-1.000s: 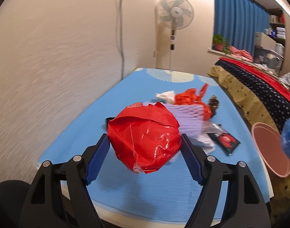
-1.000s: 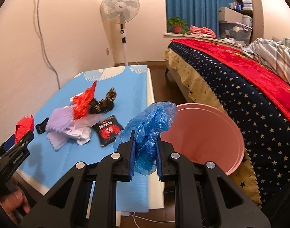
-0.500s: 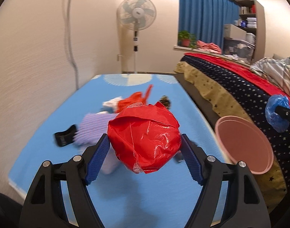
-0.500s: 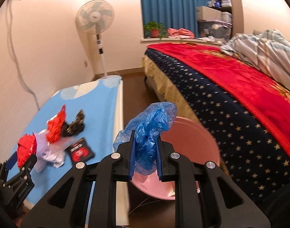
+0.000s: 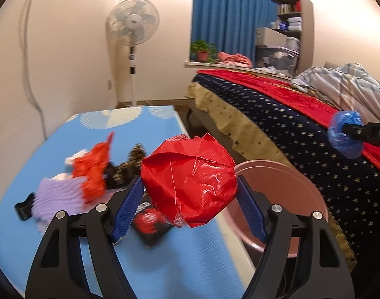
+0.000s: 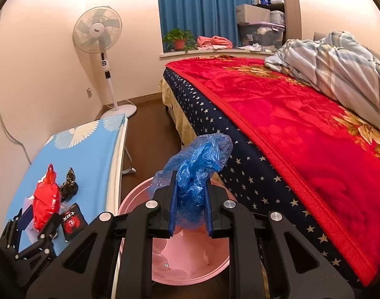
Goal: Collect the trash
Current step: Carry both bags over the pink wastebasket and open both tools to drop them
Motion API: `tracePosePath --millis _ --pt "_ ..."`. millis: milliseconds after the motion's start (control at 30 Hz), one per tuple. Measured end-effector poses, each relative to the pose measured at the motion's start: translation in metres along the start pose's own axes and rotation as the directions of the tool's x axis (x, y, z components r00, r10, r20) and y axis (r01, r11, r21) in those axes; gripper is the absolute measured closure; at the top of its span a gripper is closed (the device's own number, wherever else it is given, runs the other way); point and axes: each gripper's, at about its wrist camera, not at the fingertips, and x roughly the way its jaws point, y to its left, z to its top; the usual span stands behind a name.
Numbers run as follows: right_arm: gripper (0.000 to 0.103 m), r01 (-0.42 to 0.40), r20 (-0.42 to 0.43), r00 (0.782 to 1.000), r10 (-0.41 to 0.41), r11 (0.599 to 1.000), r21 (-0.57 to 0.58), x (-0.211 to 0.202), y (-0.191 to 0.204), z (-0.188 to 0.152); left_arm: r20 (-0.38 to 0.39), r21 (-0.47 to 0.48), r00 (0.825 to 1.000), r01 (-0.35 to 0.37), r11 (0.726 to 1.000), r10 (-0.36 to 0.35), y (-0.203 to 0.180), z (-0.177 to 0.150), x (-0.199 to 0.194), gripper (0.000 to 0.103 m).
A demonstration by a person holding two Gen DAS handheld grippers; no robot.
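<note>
Carrying trash to pink bin (image 6: 190,261). R gripper (image 6: 191,206) pinches blue bag (image 6: 197,174) over bin at 6 o'clock; L gripper (image 5: 190,199) clamps red wad (image 5: 190,182), bin probably 4 o'clock. Next: release both; table (image 5: 152,261) scraps remain.

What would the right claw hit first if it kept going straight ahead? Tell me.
Probably the pink bin. The right claw, shut on a blue plastic bag, points down over the bin's open mouth, so its inside looks first in line, though depth is uncertain.
</note>
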Motion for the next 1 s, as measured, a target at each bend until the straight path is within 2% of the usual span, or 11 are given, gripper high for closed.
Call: tracePosePath --millis 433,833,933,967,1000 --pt "0.085 -0.004 -0.045 0.999 0.004 1.0 0.004 0.016 -0.001 -0.004 -0.037 0.061 0.993 0.112 0.992 -0.11 -0.047 0.0 0.035 0.03" --pt "0.085 0.001 -0.059 0.998 0.001 1.0 0.026 0.025 -0.004 -0.004 -0.057 0.085 0.989 0.138 0.987 -0.134 -0.063 -0.003 0.052 0.03" --pt "0.075 0.014 -0.057 0.998 -0.011 0.999 0.042 0.024 -0.008 -0.003 -0.069 0.092 0.985 0.166 0.982 -0.16 -0.065 -0.004 0.054 0.028" --pt "0.061 0.016 -0.056 0.998 -0.013 0.999 0.05 0.024 -0.009 -0.003 -0.074 0.094 0.983 0.172 0.981 -0.165 -0.066 -0.005 0.055 0.028" --pt "0.052 0.017 -0.052 0.999 -0.014 0.998 0.061 0.023 -0.011 -0.003 -0.079 0.099 0.983 0.175 0.98 -0.168 -0.067 -0.006 0.056 0.028"
